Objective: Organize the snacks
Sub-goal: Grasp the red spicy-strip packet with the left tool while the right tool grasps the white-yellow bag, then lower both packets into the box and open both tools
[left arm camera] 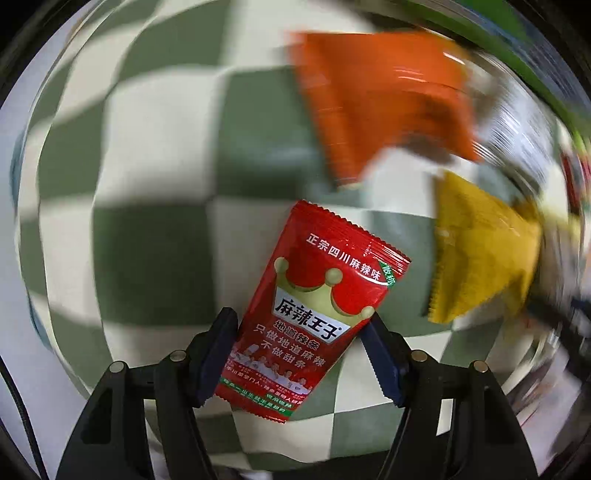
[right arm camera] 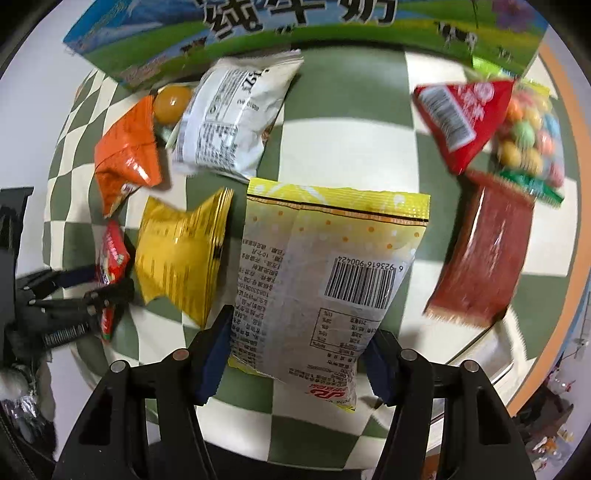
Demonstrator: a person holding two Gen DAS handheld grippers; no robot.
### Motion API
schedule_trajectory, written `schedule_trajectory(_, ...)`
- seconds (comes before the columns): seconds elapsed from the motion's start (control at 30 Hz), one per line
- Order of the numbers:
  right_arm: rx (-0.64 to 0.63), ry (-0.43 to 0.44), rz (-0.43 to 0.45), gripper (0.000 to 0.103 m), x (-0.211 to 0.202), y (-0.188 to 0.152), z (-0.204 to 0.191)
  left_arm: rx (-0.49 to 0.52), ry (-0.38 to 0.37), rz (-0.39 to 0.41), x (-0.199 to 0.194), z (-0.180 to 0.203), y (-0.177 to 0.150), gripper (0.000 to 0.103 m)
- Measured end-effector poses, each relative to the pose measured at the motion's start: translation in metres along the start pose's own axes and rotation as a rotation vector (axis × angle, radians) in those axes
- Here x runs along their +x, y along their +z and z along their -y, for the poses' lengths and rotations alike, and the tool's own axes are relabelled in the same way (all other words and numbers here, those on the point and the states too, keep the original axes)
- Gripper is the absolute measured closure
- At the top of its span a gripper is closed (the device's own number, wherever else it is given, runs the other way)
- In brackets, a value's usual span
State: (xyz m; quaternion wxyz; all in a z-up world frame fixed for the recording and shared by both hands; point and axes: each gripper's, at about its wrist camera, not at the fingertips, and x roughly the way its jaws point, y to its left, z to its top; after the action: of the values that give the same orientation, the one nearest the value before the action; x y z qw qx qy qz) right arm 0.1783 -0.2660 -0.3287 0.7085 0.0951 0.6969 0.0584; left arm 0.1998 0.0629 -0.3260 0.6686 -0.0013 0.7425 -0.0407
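Left gripper [left arm camera: 301, 354] is clamped on a red spicy-strip packet [left arm camera: 314, 310], right gripper [right arm camera: 299, 354] on a yellow-white snack bag [right arm camera: 325, 273]; milk carton box [right arm camera: 295, 33] sits behind the loose snacks.

Orange packet [left arm camera: 380, 99], perhaps chips, blurred.

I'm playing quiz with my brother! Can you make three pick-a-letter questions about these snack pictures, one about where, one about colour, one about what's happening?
1. Where is the orange crinkly snack packet?
A. left of the white printed bag
B. inside the box
C. on the floor

2. What colour is the small foil packet with the crown?
A. blue
B. red
C. purple

3. What is the right gripper doing?
A. hanging empty
B. pinching a lollipop
C. gripping the yellow-topped barcode bag

Answers: 1 A, it lies beside that bag. 2 B, red wrapper. 3 C, both fingers press the bag's sides.
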Motion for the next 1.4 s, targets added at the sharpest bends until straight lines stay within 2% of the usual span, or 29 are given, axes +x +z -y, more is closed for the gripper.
schedule_trajectory(0.1,0.0,0.009,-0.007,0.037,0.004,-0.006,0.003,-0.092,-0.055,-0.016,0.005,-0.017,0.002,0.037)
schedule_trajectory(0.17,0.029,0.026,-0.001,0.036,0.007,-0.005,0.007,-0.079,-0.062,-0.024,0.006,-0.016,0.001,0.037)
schedule_trajectory(0.23,0.059,0.046,-0.002,0.036,0.008,-0.005,0.015,0.019,-0.022,-0.013,0.006,-0.006,0.0,0.037)
schedule_trajectory(0.33,0.078,0.052,0.004,0.036,0.014,-0.015,0.017,0.236,0.096,-0.022,0.012,0.022,-0.012,0.037)
schedule_trajectory(0.4,0.077,0.046,0.01,0.036,0.016,-0.018,0.021,0.291,0.165,-0.016,0.017,0.031,-0.019,0.037)
schedule_trajectory(0.43,0.064,0.036,0.012,0.036,0.014,-0.019,0.02,0.287,0.178,-0.009,0.018,0.033,-0.02,0.041)
schedule_trajectory(0.47,0.041,0.023,0.012,0.037,0.009,-0.015,0.016,0.259,0.177,-0.001,0.017,0.031,-0.021,0.052)
schedule_trajectory(0.57,-0.039,-0.011,-0.014,0.039,0.015,-0.032,-0.003,0.06,0.075,0.006,0.011,0.012,-0.018,0.052)
schedule_trajectory(0.63,-0.072,-0.017,-0.039,0.038,0.018,-0.042,-0.004,-0.081,-0.025,0.006,0.009,-0.006,-0.012,0.051)
schedule_trajectory(0.7,-0.065,-0.007,-0.044,0.037,0.021,-0.047,-0.002,-0.12,-0.063,-0.009,0.013,-0.012,-0.01,0.051)
schedule_trajectory(0.8,-0.018,0.02,-0.028,0.034,0.021,-0.053,0.006,-0.091,-0.068,-0.011,0.016,-0.015,-0.011,0.048)
schedule_trajectory(0.93,0.06,0.04,0.017,0.034,0.013,-0.056,0.022,-0.038,-0.029,-0.01,0.01,0.007,-0.019,0.048)
schedule_trajectory(1.03,0.072,0.021,0.03,0.034,0.012,-0.057,0.027,-0.055,-0.014,0.007,0.015,0.025,-0.019,0.048)
schedule_trajectory(1.07,0.07,0.01,0.033,0.034,0.011,-0.056,0.025,-0.064,-0.01,0.02,0.02,0.012,-0.016,0.049)
schedule_trajectory(1.23,0.052,-0.035,0.071,0.045,0.009,-0.068,0.024,-0.063,0.031,0.094,0.011,0.021,-0.028,0.057)
schedule_trajectory(1.3,0.046,-0.024,0.087,0.051,0.003,-0.079,0.025,-0.053,0.04,0.121,0.006,0.027,-0.036,0.058)
schedule_trajectory(1.4,0.046,0.006,0.097,0.055,-0.011,-0.091,0.028,-0.052,0.027,0.136,0.004,0.037,-0.043,0.059)
